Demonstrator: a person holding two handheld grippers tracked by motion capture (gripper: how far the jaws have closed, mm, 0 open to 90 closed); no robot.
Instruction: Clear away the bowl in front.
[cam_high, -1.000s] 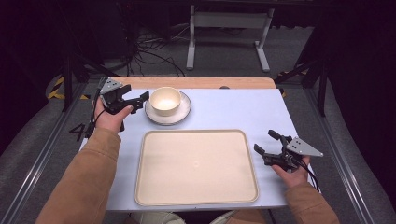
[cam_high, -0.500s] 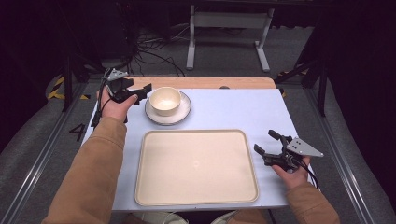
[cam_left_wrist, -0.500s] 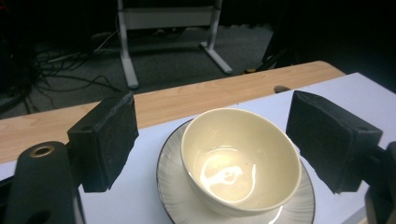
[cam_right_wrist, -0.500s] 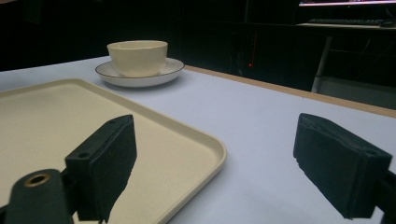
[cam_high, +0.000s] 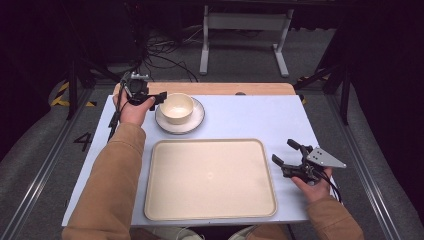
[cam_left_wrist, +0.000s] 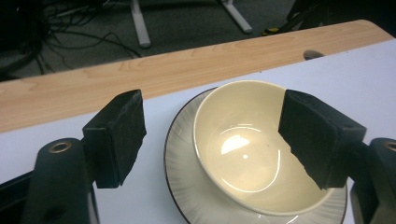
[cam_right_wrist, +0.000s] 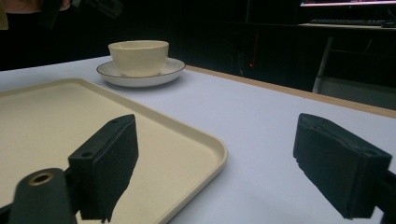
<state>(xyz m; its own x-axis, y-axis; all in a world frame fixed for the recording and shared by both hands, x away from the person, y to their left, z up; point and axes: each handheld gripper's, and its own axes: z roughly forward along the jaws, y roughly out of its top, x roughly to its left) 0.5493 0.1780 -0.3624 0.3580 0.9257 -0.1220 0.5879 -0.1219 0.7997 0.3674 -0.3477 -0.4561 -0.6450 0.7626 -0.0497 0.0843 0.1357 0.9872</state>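
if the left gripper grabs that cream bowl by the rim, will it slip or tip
The bowl looks glazed and glossy, so hard pads may well slip on it. It seems stiff and likely breakable. It stands loose on the plate, so a sideways nudge could slide it; its wide, low shape probably resists tipping.

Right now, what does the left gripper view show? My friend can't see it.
A cream bowl sits on a white plate with a dark rim. The left gripper has its two black jaws open, one beside the plate, one over the bowl's edge. Behind is the table's wooden edge.
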